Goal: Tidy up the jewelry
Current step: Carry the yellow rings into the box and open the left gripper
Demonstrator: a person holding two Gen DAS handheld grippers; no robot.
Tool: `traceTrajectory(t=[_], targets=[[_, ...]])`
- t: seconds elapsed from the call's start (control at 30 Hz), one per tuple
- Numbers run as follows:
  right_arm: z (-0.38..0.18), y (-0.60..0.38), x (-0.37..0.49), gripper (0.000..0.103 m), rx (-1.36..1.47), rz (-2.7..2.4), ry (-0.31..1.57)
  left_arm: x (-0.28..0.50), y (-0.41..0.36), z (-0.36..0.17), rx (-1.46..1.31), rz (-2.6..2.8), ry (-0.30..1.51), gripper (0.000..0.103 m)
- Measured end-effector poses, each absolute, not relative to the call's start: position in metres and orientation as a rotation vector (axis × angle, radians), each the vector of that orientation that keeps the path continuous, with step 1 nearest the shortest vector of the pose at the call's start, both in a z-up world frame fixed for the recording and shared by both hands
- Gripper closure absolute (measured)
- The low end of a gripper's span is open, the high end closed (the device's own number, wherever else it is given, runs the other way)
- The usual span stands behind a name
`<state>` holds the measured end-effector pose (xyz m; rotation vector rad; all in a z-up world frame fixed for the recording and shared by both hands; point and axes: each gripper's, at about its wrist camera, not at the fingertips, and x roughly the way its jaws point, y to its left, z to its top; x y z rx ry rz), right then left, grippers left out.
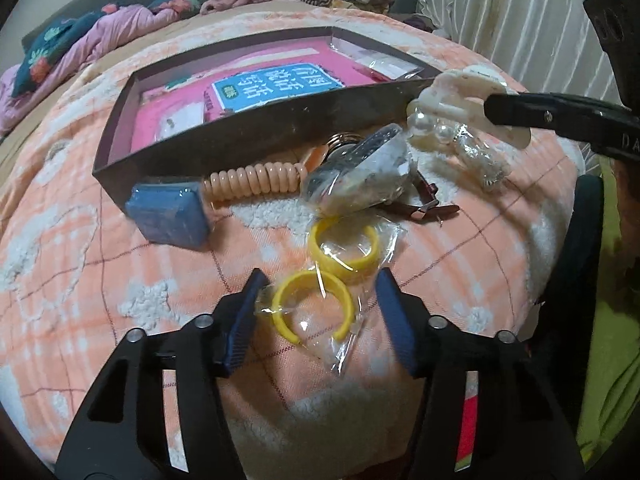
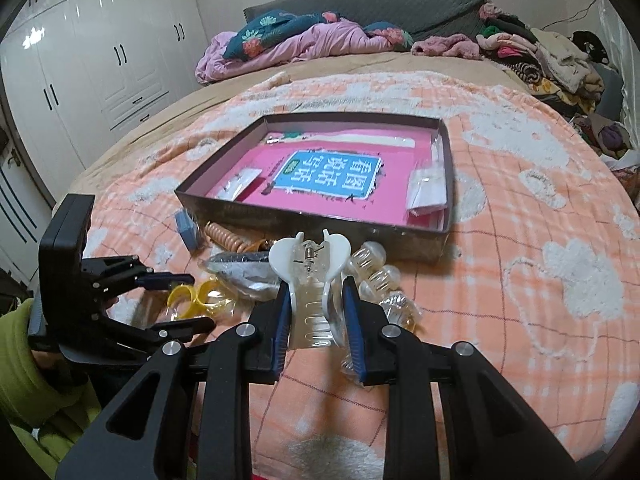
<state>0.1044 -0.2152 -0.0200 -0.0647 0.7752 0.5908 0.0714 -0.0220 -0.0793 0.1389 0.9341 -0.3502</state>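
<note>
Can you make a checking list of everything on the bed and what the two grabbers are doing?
Surface: peach plaid blanket on a bed.
Job's things: white hair claw; bagged yellow rings; open box with a pink book.
Clutter: blue case, peach coil.
Grippers: right gripper shut on the claw; left gripper open around the rings.
Cables: nothing seen.
Surroundings: wardrobe, clothes pile.

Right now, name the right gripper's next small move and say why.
Probably carry the white hair claw forward over the near wall of the box and release it inside. The right gripper already clamps the claw, lifted off the blanket, with the open box just ahead.
</note>
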Motion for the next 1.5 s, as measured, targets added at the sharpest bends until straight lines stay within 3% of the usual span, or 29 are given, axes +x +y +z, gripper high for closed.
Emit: traceTrajectory(t=[0.7,1.5], targets=[[0.037,-0.207,0.107,0.079,-0.08,0.618,0.612,0.079,0.045,0.022,0.039,-0.167,0.708,0.063],[0.098,-0.19,0.156,0.079,-0.061,0.603,0.476,0.143,0.05,0.065,-0.067,-0.118,0.618,0.063]])
